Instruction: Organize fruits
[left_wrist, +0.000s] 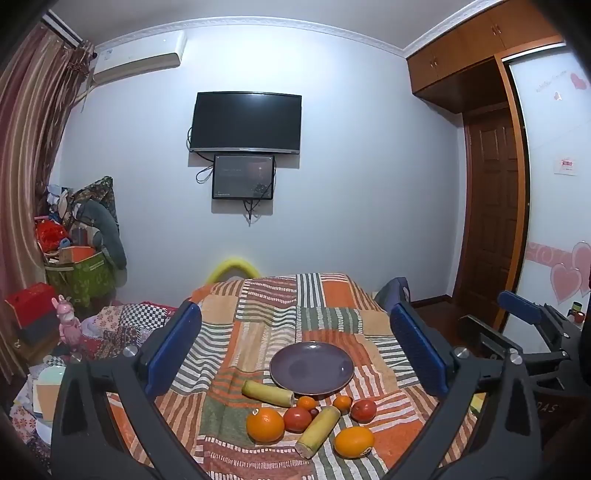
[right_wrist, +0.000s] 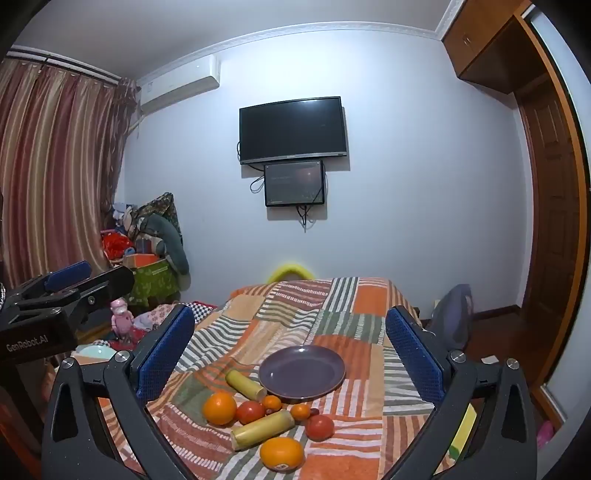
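Holding both the left gripper (left_wrist: 295, 350) and right gripper (right_wrist: 290, 354) wide apart and empty; we should first lift the orange (right_wrist: 281, 454) nearest the bed's near edge onto the bare plate (right_wrist: 302, 373).

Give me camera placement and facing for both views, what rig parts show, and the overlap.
Left wrist: on the left gripper, facing slightly downward across the patchwork cloth at the purple plate and fruit; its own blue-padded fingers stand open, the right gripper shows at the right edge.
Right wrist: on the right gripper, same facing; own fingers open, left gripper at the left edge.
Shared: plate, fruit, cloth, wall TV.
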